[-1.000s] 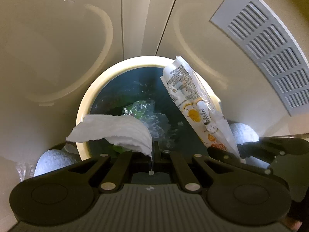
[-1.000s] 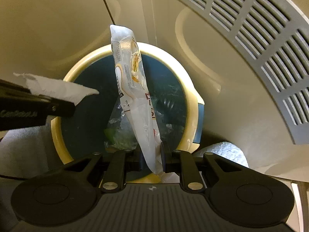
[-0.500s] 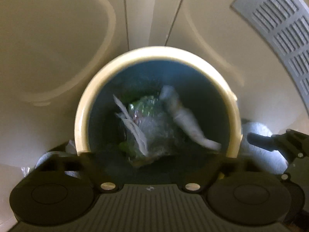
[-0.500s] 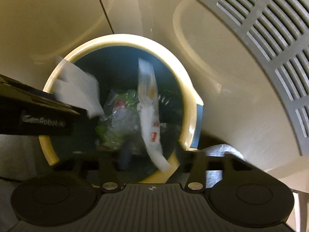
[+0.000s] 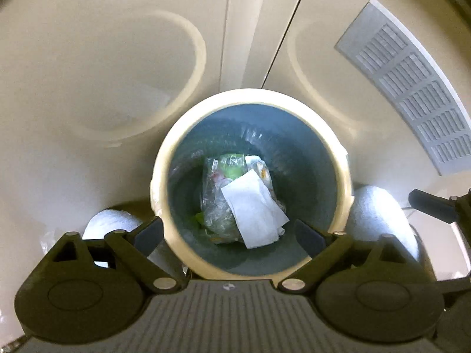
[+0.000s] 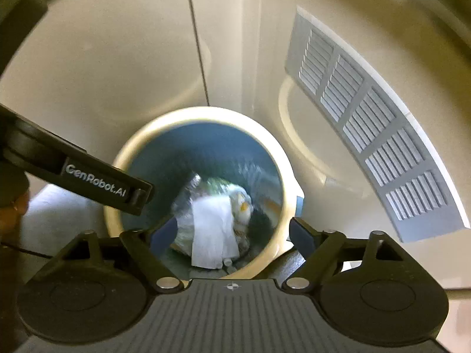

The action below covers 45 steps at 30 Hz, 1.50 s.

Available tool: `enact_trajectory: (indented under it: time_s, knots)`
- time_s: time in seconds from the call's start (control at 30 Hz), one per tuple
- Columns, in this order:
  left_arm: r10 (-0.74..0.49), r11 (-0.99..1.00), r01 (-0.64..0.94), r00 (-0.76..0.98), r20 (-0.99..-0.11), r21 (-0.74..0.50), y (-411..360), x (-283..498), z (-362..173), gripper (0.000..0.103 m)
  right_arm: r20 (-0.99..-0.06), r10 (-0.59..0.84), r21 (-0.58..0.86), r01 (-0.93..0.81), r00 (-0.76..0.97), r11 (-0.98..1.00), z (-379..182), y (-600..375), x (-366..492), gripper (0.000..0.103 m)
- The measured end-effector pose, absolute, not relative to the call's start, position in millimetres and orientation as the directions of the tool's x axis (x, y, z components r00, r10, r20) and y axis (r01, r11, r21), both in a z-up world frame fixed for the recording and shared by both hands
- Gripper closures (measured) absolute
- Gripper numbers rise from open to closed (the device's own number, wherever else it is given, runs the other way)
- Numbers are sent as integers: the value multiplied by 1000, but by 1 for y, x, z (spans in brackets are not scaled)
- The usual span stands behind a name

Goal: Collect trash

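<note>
A round bin with a cream rim and a blue-grey inside stands below both grippers. At its bottom a white tissue lies on top of a printed snack wrapper and crumpled clear plastic. My left gripper hangs straight above the bin, jaws opening wide, nothing between them. My right gripper is above the bin rim too, jaws opening and empty, with the tissue and wrapper far below. One left finger crosses the right wrist view.
Two white rolls stand on either side of the bin, one left and one right. Cream panels with round insets rise behind it, with a grey vent grille to the right. A hand shows at the left edge.
Both grippers went from shut to wide open. The tissue and the wrapper fell from them into the bin. Both grippers rose, so the bin looks smaller.
</note>
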<state>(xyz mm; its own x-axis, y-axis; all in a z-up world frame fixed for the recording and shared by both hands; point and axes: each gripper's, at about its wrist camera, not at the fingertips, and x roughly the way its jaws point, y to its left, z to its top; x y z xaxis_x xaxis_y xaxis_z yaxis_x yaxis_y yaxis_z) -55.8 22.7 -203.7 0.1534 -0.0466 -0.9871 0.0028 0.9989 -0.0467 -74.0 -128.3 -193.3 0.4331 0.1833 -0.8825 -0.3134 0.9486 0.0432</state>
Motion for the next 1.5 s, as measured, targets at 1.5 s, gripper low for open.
enact_trajectory:
  time_s: [1.5]
  knots:
    - [51,995,50,456,-889,82,13,-167,-108,0,-773,177,-41,-327,609,944,-129,-129,-162,10]
